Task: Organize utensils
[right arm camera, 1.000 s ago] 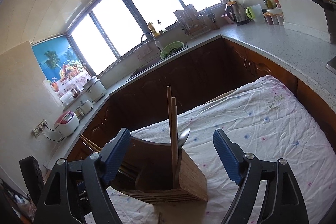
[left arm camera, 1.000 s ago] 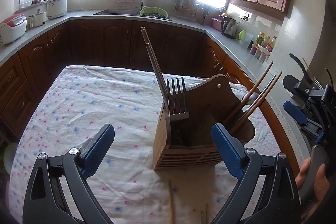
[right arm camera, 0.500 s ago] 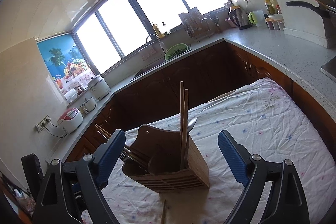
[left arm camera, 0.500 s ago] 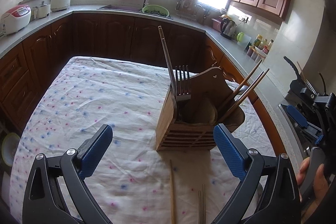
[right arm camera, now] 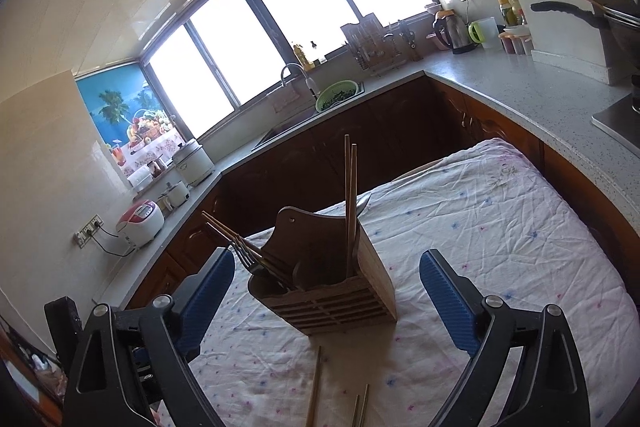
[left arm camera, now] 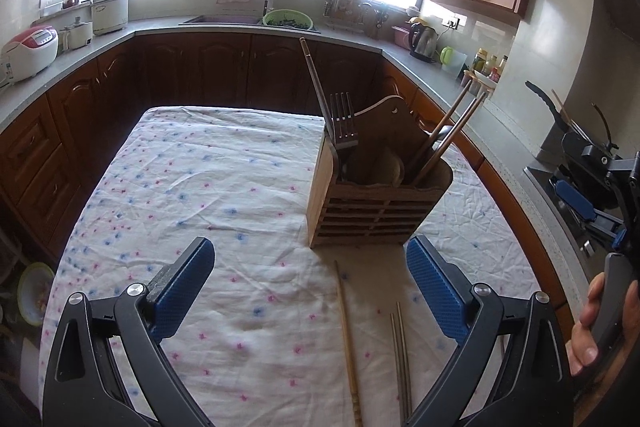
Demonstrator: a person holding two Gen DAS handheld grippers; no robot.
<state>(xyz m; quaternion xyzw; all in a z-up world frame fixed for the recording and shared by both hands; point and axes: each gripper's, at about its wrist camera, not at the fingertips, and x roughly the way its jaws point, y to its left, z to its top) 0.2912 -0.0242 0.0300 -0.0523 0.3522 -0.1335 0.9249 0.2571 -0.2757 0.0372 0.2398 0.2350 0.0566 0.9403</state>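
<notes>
Between placements, I judge — left gripper [left arm camera: 308, 291] gapes empty, right gripper [right arm camera: 326, 301] is opening, nothing between. Wooden holder [left arm camera: 376, 199] stands ahead; loose chopsticks [left arm camera: 348, 343] lie just beneath — next needs a downward reach.

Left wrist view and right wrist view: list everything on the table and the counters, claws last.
wooden utensil holder: one, brown, on the floral tablecloth
fork: one, silver, upright in the holder's left end
chopsticks in holder: several, brown, leaning out both ends
wooden chopstick: one, tan, flat on the cloth before the holder
metal chopsticks: a pair, grey, beside it
rice cooker: one, white and red, left counter
green colander: one, by the sink
kettle: one, right counter
left claw: blue pads, open, empty
right claw: blue pads, jaws opening, nothing between them
hand: right edge, holding the right claw's grip
</notes>
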